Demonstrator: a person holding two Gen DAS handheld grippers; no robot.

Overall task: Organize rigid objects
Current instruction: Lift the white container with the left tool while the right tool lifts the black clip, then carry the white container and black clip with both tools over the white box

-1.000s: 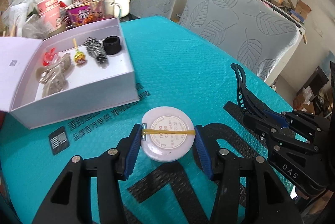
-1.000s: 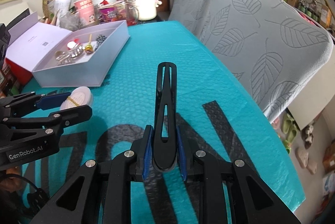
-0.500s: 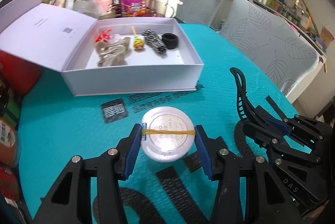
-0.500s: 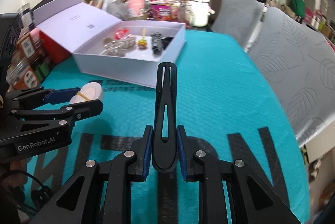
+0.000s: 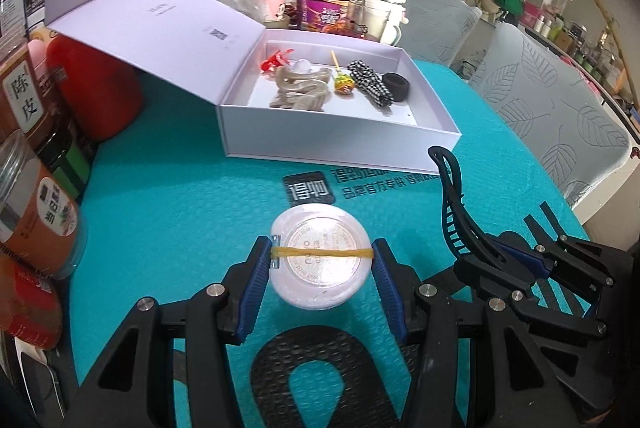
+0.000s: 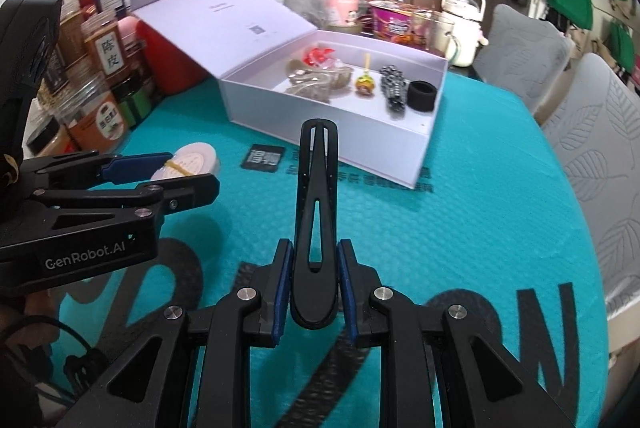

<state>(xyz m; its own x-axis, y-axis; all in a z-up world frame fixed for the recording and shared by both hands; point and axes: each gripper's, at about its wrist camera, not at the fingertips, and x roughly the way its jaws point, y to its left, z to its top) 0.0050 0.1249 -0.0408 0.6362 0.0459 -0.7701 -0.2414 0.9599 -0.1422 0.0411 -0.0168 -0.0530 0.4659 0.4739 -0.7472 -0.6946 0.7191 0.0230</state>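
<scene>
Teal bubble-textured mat across the table, seen from the left wrist. Left gripper, blue pads clamped on a round white case with a yellow rubber band across its face, held just above the mat. Beyond it, open white box, lid tipped back to the left; inside, a red trinket, beige clips, a lollipop, a black-and-white checked piece and a black ring, all in a row near the far wall. Small black label on the mat between case and box. Off to the right, right gripper with a black hair clip sticking up from it. Jars at the left edge.

Over to the right wrist now. Right gripper, pads pinched tight on the rounded end of the black hair clip, its long prongs pointing toward the white box, clip tip short of the near wall. Left gripper at the left, closed on the round white case, beside the clip and short of the box. Black ring in the box's right corner, checked piece just beside it, lollipop next along. Grey leaf-patterned chair covers past the table's right side.
</scene>
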